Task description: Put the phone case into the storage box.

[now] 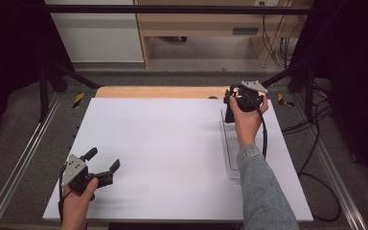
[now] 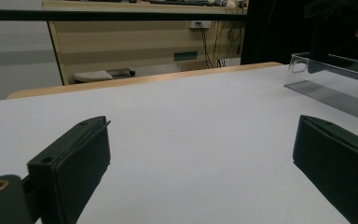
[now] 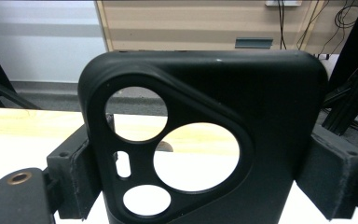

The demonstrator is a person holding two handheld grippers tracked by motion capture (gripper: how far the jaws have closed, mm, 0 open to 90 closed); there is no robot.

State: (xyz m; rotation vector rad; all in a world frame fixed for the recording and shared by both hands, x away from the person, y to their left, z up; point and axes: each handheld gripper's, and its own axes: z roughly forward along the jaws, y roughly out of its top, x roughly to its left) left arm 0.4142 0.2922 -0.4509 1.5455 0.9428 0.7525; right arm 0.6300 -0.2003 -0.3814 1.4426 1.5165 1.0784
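A black phone case point(image 3: 270, 116) with round camera cut-outs stands upright between the jaws of my right gripper point(image 3: 205, 177), whose pads press on both its sides. In the high view, the right gripper point(image 1: 232, 99) holds the phone case point(image 1: 229, 115) at the far right of the white table, over the far end of a clear plastic tray point(image 1: 230, 148). My left gripper point(image 1: 103, 159) rests near the front left corner, jaws wide apart. Nothing lies between them in the left gripper view point(image 2: 200, 154).
The white tabletop point(image 1: 163, 143) has a wooden strip point(image 1: 158, 92) along its far edge. The clear tray point(image 2: 335, 88) lies lengthwise along the right side. Black frame posts and cables stand beyond the table's right edge.
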